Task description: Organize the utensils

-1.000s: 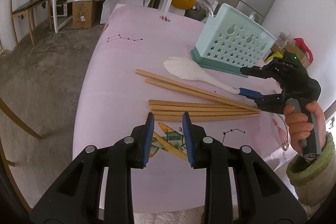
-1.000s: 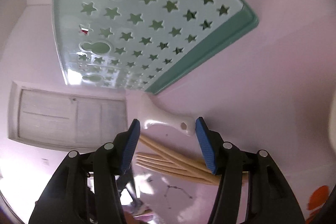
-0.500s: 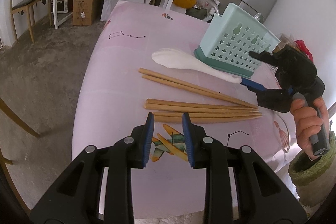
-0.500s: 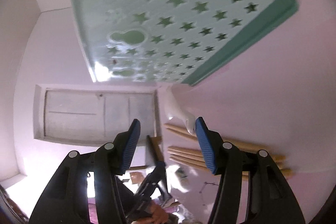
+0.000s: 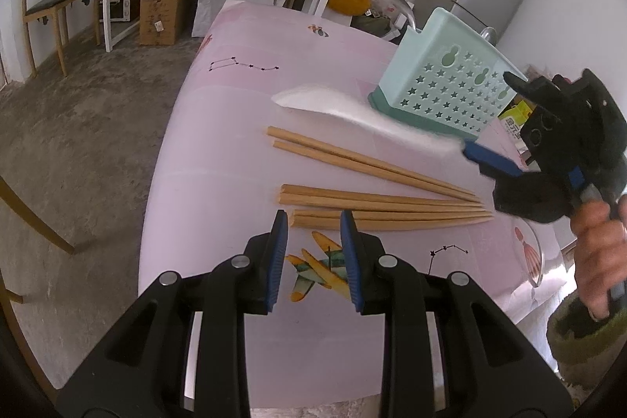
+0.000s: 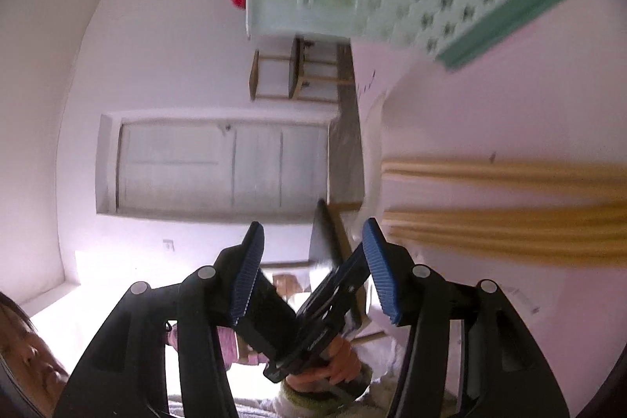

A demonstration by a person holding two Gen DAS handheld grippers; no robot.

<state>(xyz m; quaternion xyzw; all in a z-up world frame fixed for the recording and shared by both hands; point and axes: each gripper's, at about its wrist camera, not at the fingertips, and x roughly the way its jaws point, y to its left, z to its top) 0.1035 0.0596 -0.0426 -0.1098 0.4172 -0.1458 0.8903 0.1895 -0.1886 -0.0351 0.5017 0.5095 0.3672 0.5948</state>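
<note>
The left hand-held gripper [image 5: 313, 234] hovers low over the counter [image 5: 219, 151], fingers spread, near the butt ends of the chopsticks [image 5: 376, 202]. The right hand-held gripper [image 5: 490, 128] (rolled sideways, fist below) has spread fingers; a blurred white spoon [image 5: 352, 110] reaches its blue pad beside the mint basket [image 5: 446, 85], contact unclear.

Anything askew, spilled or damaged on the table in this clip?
Nothing spilled or broken. The chopsticks lie loose in three rough pairs, fanned rather than parallel, outside the caddy. The white spoon is blurred beside the right gripper; whether it is gripped is unclear. The left gripper is open and empty.
</note>
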